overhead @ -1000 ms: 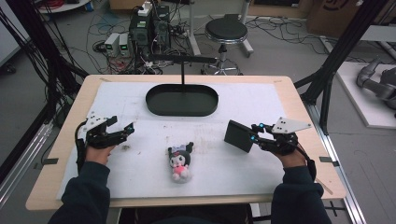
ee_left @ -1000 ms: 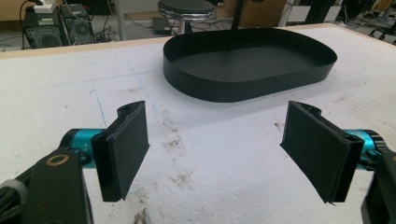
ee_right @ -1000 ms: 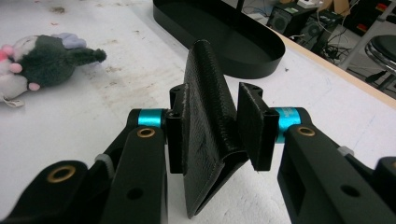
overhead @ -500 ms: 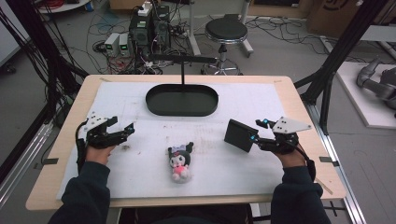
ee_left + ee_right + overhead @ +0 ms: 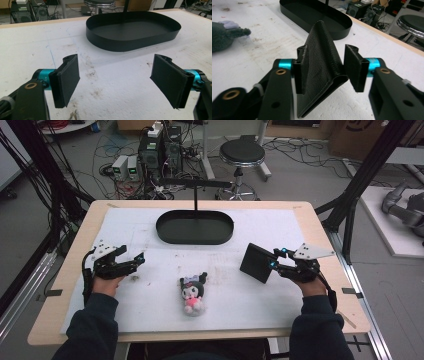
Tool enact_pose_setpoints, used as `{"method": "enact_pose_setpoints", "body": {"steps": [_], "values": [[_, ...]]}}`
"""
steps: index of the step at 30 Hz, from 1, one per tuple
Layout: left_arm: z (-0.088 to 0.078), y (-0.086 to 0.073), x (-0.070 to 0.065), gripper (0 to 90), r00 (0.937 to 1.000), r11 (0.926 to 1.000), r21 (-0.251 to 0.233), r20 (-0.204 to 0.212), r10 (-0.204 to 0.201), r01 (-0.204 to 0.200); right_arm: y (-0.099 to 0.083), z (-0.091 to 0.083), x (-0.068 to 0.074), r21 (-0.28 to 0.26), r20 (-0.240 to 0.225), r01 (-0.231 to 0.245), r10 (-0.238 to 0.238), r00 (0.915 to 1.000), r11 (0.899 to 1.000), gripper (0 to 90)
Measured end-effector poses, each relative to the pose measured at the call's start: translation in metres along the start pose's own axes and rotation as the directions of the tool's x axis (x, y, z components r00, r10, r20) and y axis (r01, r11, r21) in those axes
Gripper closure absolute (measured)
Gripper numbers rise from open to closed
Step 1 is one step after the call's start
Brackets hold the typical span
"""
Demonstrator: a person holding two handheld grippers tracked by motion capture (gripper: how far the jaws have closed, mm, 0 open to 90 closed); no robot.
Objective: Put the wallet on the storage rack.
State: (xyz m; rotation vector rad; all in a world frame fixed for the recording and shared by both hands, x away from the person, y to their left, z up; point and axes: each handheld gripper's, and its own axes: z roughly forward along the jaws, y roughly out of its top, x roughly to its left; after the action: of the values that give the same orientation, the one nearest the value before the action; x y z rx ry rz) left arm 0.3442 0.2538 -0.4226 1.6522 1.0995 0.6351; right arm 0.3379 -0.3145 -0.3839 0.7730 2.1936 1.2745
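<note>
Left gripper (image 5: 134, 261): held low over the white table cover (image 5: 150, 240), jaws spread wide, nothing between the flat black pads (image 5: 67, 80).
Plush toy (image 5: 192, 292): soft, dark-eared, pink-bodied; lying untouched on the cover between the hands.
Tray (image 5: 195, 227): oval, thin matte-black wall, empty; a thin post is seen rising behind it.
Wallet (image 5: 322, 65): black grained leather, stitched edge, folded.
Right gripper (image 5: 323, 71): jaws just closing; wallet between them, against the left pad, a gap to the other.
Progress: judged early; nothing placed in the tray yet.
</note>
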Motion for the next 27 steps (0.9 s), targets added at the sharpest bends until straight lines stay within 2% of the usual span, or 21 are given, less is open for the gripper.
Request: {"method": "enact_pose_setpoints", "body": {"steps": [3,8,10,11,12,13,14,15,16,17,18,20,27], "values": [[0.000,0.000,0.000,22.5,1.0000,1.0000,0.001,0.002,0.002,-0.002,0.001,-0.002,0.002,-0.004,0.004,0.022,-0.022,0.9998,1.000,66.9],[0.000,0.000,0.001,22.5,1.0000,1.0000,0.001,0.001,0.001,-0.001,0.002,-0.003,0.003,-0.007,-0.005,0.029,-0.030,0.9996,1.000,67.7],[0.000,0.000,0.001,22.5,1.0000,1.0000,0.001,0.000,0.000,0.000,0.004,-0.005,0.005,-0.023,-0.040,0.029,-0.030,0.9987,0.999,67.5],[0.000,0.000,0.001,22.4,1.0000,1.0000,0.001,0.000,0.000,0.000,0.004,-0.005,0.005,-0.023,-0.040,0.029,-0.030,0.9987,0.999,67.5],[0.000,0.000,0.001,22.5,1.0000,1.0000,0.001,-0.001,-0.001,0.001,0.006,-0.007,0.008,-0.050,-0.007,0.039,-0.039,0.9992,0.998,51.0],[0.000,0.000,0.001,22.5,1.0000,1.0000,0.001,-0.001,-0.001,0.001,0.006,-0.007,0.008,-0.050,-0.007,0.039,-0.039,0.9992,0.998,51.0],[0.000,0.000,0.001,22.5,1.0000,1.0000,0.002,-0.001,-0.001,0.001,0.008,-0.005,0.009,-0.049,0.018,0.036,-0.035,0.9992,0.998,43.1],[0.000,0.000,0.001,22.5,1.0000,1.0000,0.002,0.000,-0.001,0.001,0.007,0.001,0.010,0.007,0.017,0.045,-0.045,0.9988,0.999,43.3],[0.000,0.000,0.000,22.5,1.0000,1.0000,0.002,0.002,-0.002,0.002,0.007,0.001,0.010,0.007,0.017,0.045,-0.045,0.9988,0.999,43.3],[0.000,0.000,0.000,22.5,1.0000,1.0000,0.002,0.000,-0.001,0.001,0.003,0.011,0.014,0.069,0.053,0.093,-0.096,0.9939,0.993,38.8],[0.000,0.000,0.000,22.5,1.0000,1.0000,0.001,0.000,-0.001,0.001,0.003,0.012,0.015,0.075,0.063,0.096,-0.101,0.9930,0.993,40.2],[0.000,0.000,0.001,22.5,1.0000,1.0000,0.003,0.000,0.001,-0.001,0.004,0.008,0.011,0.047,0.036,0.070,-0.072,0.9968,0.996,52.1],[0.000,0.000,0.000,22.5,1.0000,1.0000,0.006,0.001,0.002,-0.002,0.003,0.004,0.009,0.024,0.014,0.052,-0.052,0.9985,0.998,57.9]]}}
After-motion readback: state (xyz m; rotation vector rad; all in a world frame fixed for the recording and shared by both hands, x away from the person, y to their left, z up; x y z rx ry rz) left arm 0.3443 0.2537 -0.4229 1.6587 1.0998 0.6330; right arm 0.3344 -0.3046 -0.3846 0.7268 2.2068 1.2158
